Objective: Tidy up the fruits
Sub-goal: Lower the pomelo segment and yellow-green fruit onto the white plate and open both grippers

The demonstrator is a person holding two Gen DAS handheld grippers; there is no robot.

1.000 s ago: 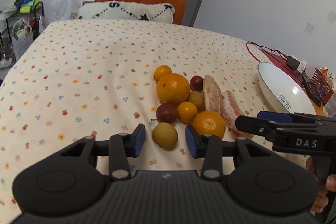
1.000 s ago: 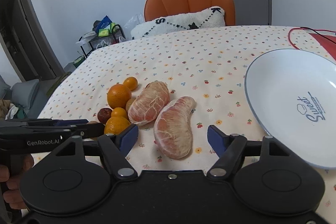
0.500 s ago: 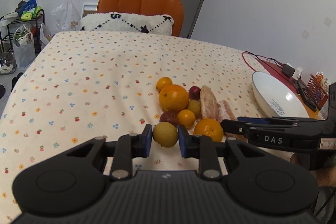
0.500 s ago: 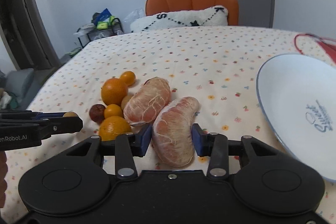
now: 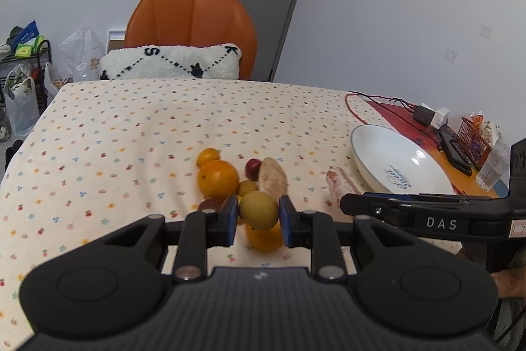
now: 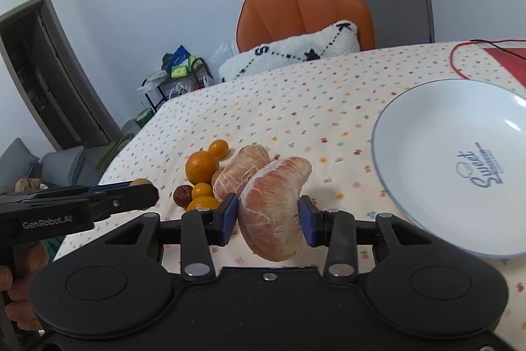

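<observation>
My left gripper (image 5: 258, 216) is shut on a small yellow-green round fruit (image 5: 258, 210) and holds it above the fruit pile. My right gripper (image 6: 268, 216) is shut on a peeled pomelo segment (image 6: 274, 206) and holds it off the cloth, left of the white plate (image 6: 427, 127). The pile on the table holds a big orange (image 5: 217, 179), small oranges (image 5: 207, 156), a dark red fruit (image 5: 252, 167) and a second pomelo segment (image 5: 272, 178). The plate also shows in the left wrist view (image 5: 371, 150). The right gripper with its segment (image 5: 340, 185) shows at the right there.
The table has a flower-print cloth (image 5: 131, 134). An orange chair with a white cushion (image 5: 171, 63) stands at the far edge. A red cable, charger (image 5: 427, 114), phone and small basket (image 5: 473, 140) lie beyond the plate at the far right.
Both grippers closed on their fruit and lifted: the left raised the yellow-green fruit, the right raised the pomelo segment and carried it toward the plate.
</observation>
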